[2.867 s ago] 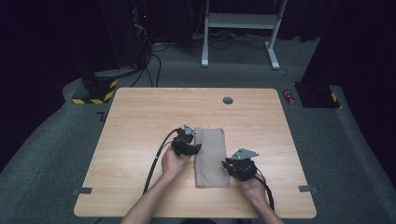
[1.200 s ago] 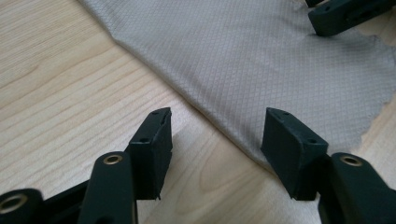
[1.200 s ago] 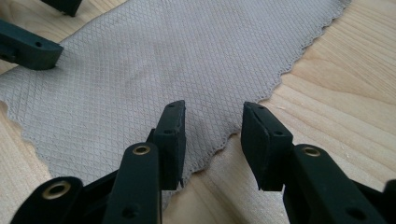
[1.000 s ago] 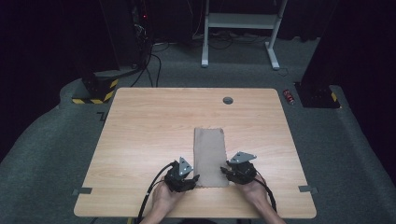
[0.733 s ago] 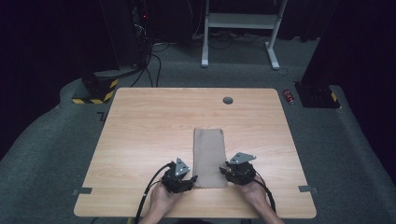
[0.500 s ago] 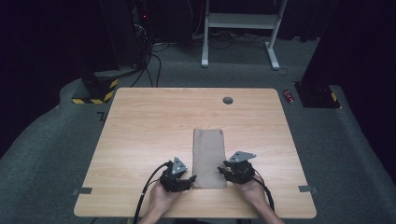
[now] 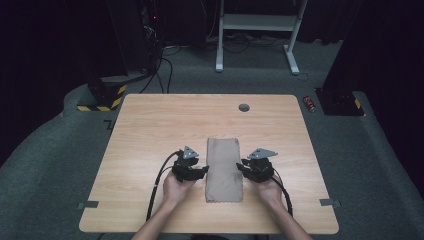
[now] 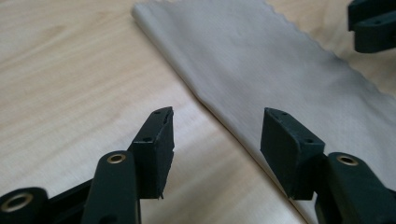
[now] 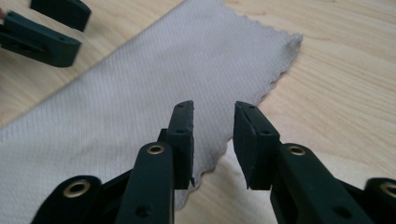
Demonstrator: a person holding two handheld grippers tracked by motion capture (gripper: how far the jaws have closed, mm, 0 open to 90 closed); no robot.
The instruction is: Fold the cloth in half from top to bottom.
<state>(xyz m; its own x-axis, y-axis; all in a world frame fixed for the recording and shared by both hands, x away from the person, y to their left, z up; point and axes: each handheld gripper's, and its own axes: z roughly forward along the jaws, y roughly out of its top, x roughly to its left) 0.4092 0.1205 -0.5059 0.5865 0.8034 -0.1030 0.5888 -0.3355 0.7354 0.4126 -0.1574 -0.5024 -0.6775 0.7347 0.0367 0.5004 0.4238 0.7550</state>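
Observation:
A folded beige cloth [image 7: 224, 170] lies flat on the wooden table [image 7: 150, 125], its long side running away from me. My left gripper [image 7: 201, 171] sits low at the cloth's left edge, about mid-length. Its jaws stand open, the cloth's folded edge [image 8: 219, 107] running under the gap. My right gripper [image 7: 243, 167] is at the right scalloped edge [image 9: 275, 79]. Its jaws have just been closing to a narrow gap with nothing pinched between them. In each gripper view the other gripper's jaws, left [image 9: 42, 32] and right [image 8: 373, 25], show across the cloth.
A small dark round grommet [image 7: 244, 107] is set in the table near the far edge. Black cables [image 7: 159, 185] trail from both grippers toward me. Beyond the table are grey carpet, a white stand [image 7: 255, 30] and dark equipment.
Both grippers have slid away from me along the cloth's sides, from its near corners to about mid-length. The right jaws have narrowed. The cloth lies still.

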